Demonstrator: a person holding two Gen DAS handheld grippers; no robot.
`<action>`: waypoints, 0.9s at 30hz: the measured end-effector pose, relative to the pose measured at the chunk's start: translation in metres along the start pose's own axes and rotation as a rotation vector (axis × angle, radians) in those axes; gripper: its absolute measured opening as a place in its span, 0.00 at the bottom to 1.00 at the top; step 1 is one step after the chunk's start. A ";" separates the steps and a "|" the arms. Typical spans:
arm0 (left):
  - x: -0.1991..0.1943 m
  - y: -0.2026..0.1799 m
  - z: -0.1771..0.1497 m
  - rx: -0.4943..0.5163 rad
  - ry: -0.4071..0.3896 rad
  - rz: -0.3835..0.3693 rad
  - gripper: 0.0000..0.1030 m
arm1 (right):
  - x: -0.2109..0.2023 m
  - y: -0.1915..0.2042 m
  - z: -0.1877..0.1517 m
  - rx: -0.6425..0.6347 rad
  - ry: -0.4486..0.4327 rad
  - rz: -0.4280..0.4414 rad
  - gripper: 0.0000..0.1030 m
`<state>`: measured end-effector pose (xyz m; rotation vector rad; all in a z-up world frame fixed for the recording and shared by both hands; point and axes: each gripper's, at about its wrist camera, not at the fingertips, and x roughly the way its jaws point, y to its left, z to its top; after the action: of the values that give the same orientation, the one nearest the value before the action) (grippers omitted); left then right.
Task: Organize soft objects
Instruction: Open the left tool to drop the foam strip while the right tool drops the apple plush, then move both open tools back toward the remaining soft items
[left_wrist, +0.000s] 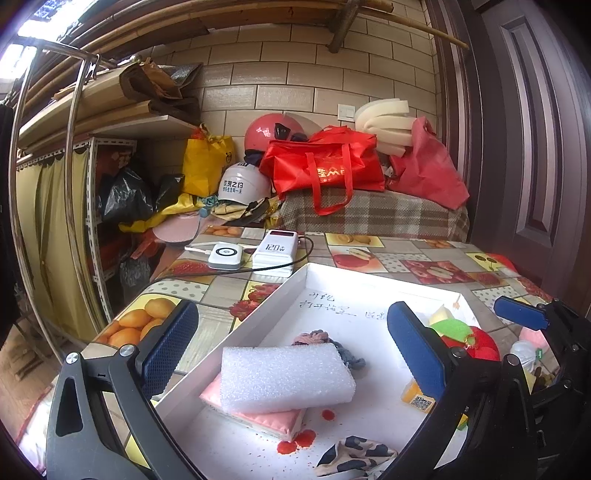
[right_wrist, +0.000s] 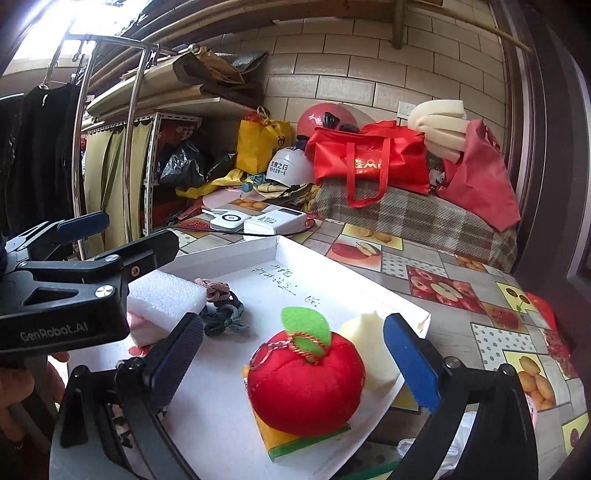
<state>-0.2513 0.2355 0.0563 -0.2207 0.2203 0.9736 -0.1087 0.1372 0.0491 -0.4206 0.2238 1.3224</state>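
Observation:
A white foam block (left_wrist: 284, 376) lies on a pink pad (left_wrist: 258, 417) inside the white tray (left_wrist: 295, 280). My left gripper (left_wrist: 291, 350) stands open around the block, pads clear of it. Behind the block sit knotted hair ties (left_wrist: 332, 343), and a patterned cloth (left_wrist: 354, 458) lies at the near edge. In the right wrist view, my right gripper (right_wrist: 291, 360) is open around a red plush apple (right_wrist: 306, 384), pads apart from it. The apple rests on a yellow-green sponge (right_wrist: 295, 439), beside a pale foam chunk (right_wrist: 369, 347). The left gripper (right_wrist: 122, 236) hovers over the foam block (right_wrist: 166, 299).
Two white power banks (left_wrist: 273, 251) with a cable lie beyond the tray on the fruit-print tablecloth (left_wrist: 424, 266). Helmets and a red bag (left_wrist: 325, 166) pile up at the back wall. A door stands to the right, and a clothes rack (right_wrist: 129, 147) to the left.

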 end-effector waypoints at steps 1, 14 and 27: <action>0.000 0.000 0.000 -0.001 0.000 0.000 1.00 | -0.001 0.000 -0.001 0.004 -0.004 -0.002 0.96; 0.001 0.004 -0.001 -0.015 0.005 0.006 1.00 | -0.008 -0.002 -0.003 0.028 -0.019 -0.007 0.96; -0.005 -0.005 -0.004 0.021 -0.004 0.012 1.00 | -0.012 -0.003 -0.005 0.028 -0.023 0.010 0.96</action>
<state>-0.2499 0.2276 0.0539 -0.1982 0.2289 0.9832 -0.1082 0.1233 0.0495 -0.3814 0.2251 1.3316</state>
